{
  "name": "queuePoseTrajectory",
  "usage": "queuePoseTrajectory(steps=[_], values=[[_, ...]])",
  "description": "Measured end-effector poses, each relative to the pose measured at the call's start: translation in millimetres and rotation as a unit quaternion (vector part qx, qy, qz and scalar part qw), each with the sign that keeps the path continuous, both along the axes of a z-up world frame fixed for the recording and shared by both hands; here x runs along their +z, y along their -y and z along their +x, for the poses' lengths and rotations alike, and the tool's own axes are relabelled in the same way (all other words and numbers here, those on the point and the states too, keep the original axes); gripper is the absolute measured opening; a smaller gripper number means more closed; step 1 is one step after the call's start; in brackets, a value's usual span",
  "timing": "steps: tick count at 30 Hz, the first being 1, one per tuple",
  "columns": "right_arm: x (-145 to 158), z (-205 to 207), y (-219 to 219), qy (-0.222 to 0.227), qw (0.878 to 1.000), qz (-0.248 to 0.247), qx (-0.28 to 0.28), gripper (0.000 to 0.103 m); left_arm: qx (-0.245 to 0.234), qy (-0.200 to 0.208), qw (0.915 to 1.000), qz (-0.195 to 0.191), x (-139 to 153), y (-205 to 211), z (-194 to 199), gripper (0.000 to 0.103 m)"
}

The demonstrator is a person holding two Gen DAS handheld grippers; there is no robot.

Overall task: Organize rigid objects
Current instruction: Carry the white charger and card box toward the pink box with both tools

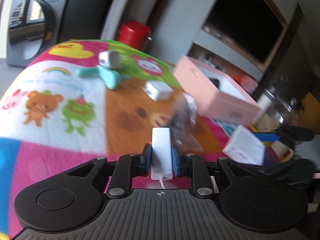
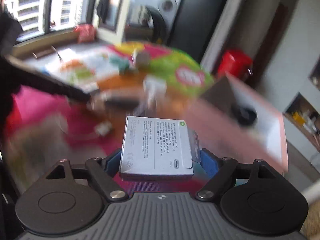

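My left gripper [image 1: 161, 156] is shut on a white adapter [image 1: 161, 150] with a thin white cable, held above a colourful play mat [image 1: 60, 104]. My right gripper [image 2: 160, 160] is shut on a white cable box [image 2: 157, 146] with printed text; this box also shows in the left wrist view [image 1: 244, 147], at the right. A pink storage box [image 1: 212, 92] stands open on the mat ahead and right; in the right wrist view the pink box [image 2: 250, 124] is blurred, just beyond the cable box.
On the mat lie a white charger block [image 1: 158, 90], a teal tool [image 1: 104, 75], a grey-white cube [image 1: 110, 59] and a clear wrapped item [image 1: 184, 112]. A red canister [image 1: 134, 33] stands beyond the mat. A shelf unit [image 1: 240, 30] and a washing machine [image 1: 30, 22] are behind.
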State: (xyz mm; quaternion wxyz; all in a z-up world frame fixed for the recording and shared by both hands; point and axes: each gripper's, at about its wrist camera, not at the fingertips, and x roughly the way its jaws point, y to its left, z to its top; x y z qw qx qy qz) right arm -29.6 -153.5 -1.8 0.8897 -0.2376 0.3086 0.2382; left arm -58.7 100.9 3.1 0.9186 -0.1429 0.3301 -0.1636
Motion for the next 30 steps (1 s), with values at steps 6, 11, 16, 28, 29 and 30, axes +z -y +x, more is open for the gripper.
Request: queuePoseTrajectory(steps=[6, 11, 16, 28, 29, 30], values=[[-6.4, -11.1, 33.9, 0.022, 0.999, 0.004, -0.027, 0.084, -0.056, -0.017, 0.9976, 0.037, 9.9, 38.8, -7.3, 0.025], [-16.0, -9.9, 61.8, 0.047, 0.996, 0.01, -0.074, 0.089, -0.077, -0.037, 0.9934, 0.076, 7.2, 75.1, 5.9, 0.025], [-25.6, 4.8, 103.9, -0.051, 0.975, 0.15, -0.157, 0.101, -0.101, -0.035, 0.9895, 0.097, 10.3, 100.6, 16.5, 0.025], [-31.2, -15.5, 100.7, -0.053, 0.977, 0.153, -0.139, 0.103, -0.124, -0.029, 0.9724, 0.196, 14.0, 146.3, 16.2, 0.025], [-30.7, -15.3, 100.2, -0.054, 0.977, 0.152, -0.14, 0.103, -0.116, -0.028, 0.972, 0.202, 14.1, 144.4, 18.5, 0.025], [-29.2, -14.9, 100.1, -0.056, 0.977, 0.149, -0.14, 0.102, -0.107, -0.027, 0.9718, 0.209, 13.9, 141.7, 21.2, 0.025]])
